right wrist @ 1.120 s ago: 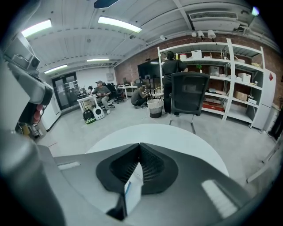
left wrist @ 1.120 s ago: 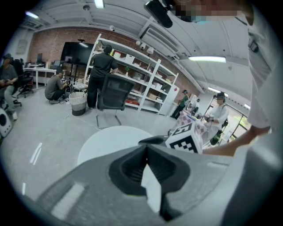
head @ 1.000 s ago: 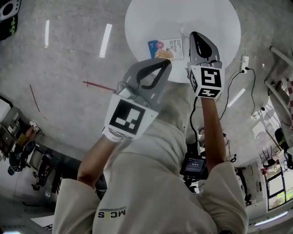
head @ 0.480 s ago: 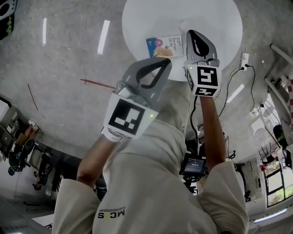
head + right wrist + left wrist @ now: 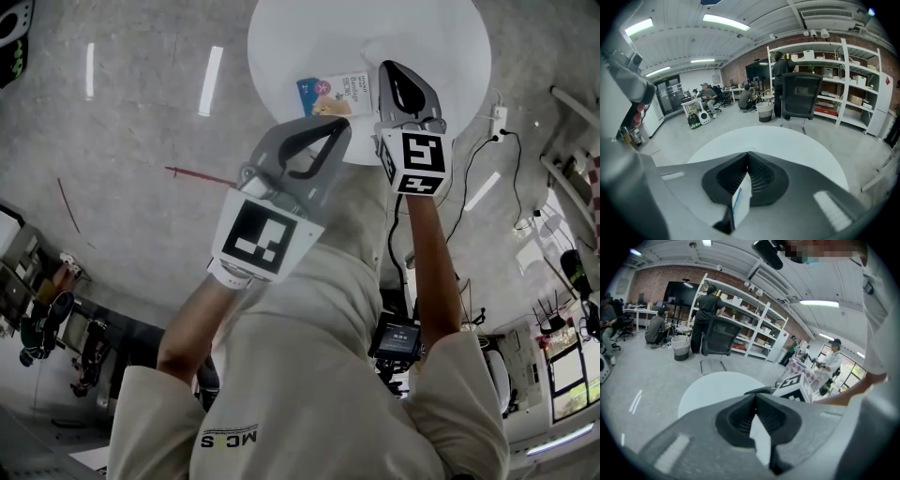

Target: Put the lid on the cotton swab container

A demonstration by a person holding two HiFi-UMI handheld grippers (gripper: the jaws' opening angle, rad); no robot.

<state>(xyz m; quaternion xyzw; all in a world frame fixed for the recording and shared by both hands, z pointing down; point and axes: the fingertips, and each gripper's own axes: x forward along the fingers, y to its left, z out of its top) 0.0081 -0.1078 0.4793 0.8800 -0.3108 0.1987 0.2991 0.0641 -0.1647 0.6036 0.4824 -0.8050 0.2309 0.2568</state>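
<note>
Both jaws closed, left tool (image 5: 343,126), right tool (image 5: 387,67), blue-labelled pack (image 5: 328,90), white table (image 5: 427,28)

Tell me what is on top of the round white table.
A blue-and-white printed packet lies on the round white table. The left gripper covers its near edge, and the right gripper hides the table beside it; whatever lies under them cannot be seen.

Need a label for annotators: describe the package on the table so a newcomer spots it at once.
In the head view, find the round white table at the top. Near its lower edge lies a flat rectangular package. It alone on the white top bears print: blue left end, white lettered right part.
</note>
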